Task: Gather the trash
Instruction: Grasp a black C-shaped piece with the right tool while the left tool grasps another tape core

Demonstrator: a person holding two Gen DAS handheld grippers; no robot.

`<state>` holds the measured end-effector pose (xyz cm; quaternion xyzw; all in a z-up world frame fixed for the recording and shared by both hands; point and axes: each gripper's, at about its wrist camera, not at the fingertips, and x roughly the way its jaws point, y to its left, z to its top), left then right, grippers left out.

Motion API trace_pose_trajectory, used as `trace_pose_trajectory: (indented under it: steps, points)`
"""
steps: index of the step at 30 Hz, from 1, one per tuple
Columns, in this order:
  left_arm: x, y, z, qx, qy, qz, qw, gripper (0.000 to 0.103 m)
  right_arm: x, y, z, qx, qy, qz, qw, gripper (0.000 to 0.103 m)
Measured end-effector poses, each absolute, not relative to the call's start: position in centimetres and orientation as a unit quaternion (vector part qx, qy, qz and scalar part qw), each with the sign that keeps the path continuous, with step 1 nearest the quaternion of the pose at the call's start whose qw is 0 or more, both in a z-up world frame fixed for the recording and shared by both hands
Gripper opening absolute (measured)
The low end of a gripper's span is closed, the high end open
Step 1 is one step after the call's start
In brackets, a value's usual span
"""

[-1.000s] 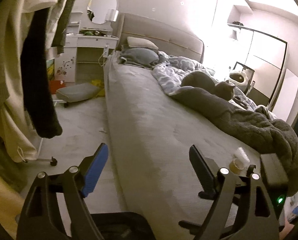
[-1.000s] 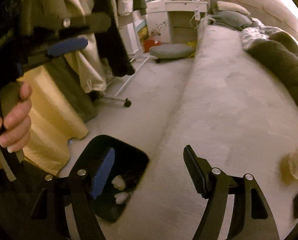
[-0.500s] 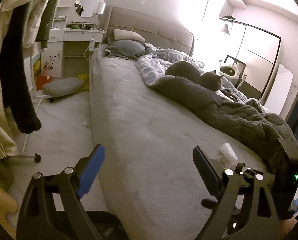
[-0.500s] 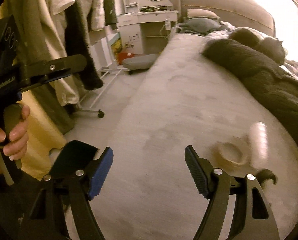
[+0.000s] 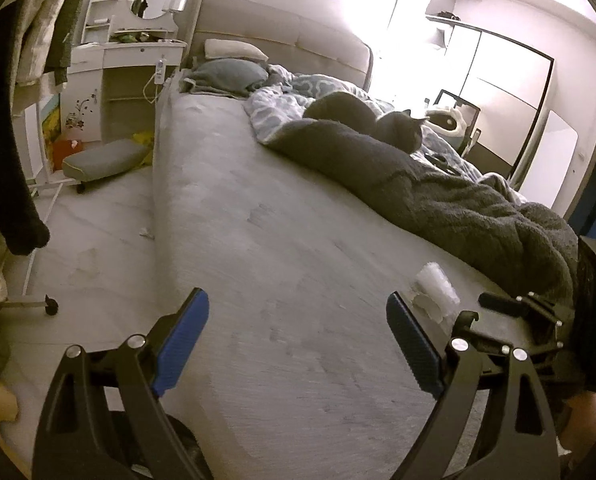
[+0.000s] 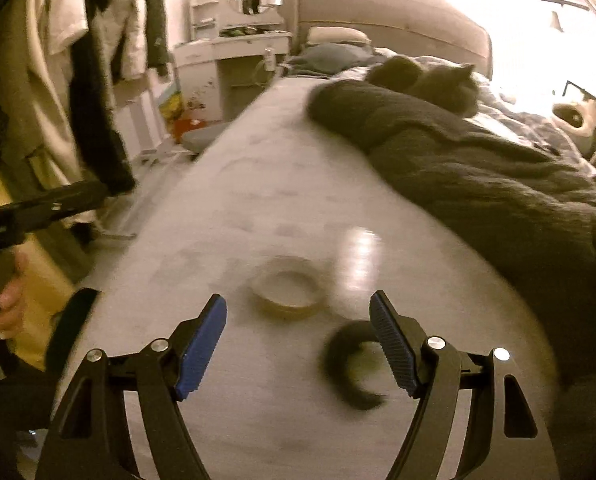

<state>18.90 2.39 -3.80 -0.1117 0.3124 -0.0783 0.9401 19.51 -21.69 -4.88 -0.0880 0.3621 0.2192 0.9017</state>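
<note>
On the grey bed [image 6: 258, 208] lie a tape ring [image 6: 288, 290], a shiny clear plastic wrapper [image 6: 360, 260] and a dark curved scrap [image 6: 354, 364]. My right gripper [image 6: 298, 344] is open and empty, just short of the tape ring, with the dark scrap by its right finger. In the left wrist view the wrapper [image 5: 436, 286] lies on the bed [image 5: 278, 240] beside the right gripper's body [image 5: 538, 320]. My left gripper [image 5: 298, 344] is open and empty above the bed's near edge. The bin's dark rim [image 6: 70, 320] shows at lower left.
A grey cat [image 5: 398, 130] lies on a dark blanket [image 5: 458, 204] along the bed's right side. Clothes hang on a wheeled rack [image 5: 18, 120] at left. A cushion [image 5: 102, 158] and small litter [image 5: 146, 233] lie on the floor by a white dresser [image 5: 126, 80].
My right gripper swung from over the floor bin to above the bed, and the tape ring and wrapper now lie just ahead of it. My left gripper shifted right over the bed.
</note>
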Motion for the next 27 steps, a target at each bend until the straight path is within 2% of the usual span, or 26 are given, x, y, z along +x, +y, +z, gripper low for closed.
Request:
trace_pose_trajectory:
  steps: [9, 11, 15, 17, 27]
  points:
    - [20.0, 0.5, -4.3, -0.115, 0.317, -0.091, 0.937, 0.092, 20.6, -22.8, -7.7, -0.118, 0.397, 0.196, 0.889, 0.074]
    - [20.2, 0.1, -4.5, -0.115, 0.320, -0.095, 0.936, 0.092, 20.5, -22.8, -8.2, -0.125, 0.402, 0.187, 0.888, 0.063]
    - [20.6, -1.1, -4.9, -0.113, 0.325, -0.102, 0.933, 0.092, 20.6, -23.2, -8.8, -0.131, 0.408, 0.175, 0.886, 0.056]
    - [20.8, -1.8, -5.2, -0.112, 0.328, -0.109, 0.932, 0.092, 20.7, -23.3, -8.7, -0.127, 0.407, 0.181, 0.886, 0.049]
    - [21.7, -4.5, -6.5, -0.098, 0.344, -0.125, 0.926, 0.092, 19.9, -25.1, -6.6, -0.074, 0.371, 0.210, 0.902, 0.047]
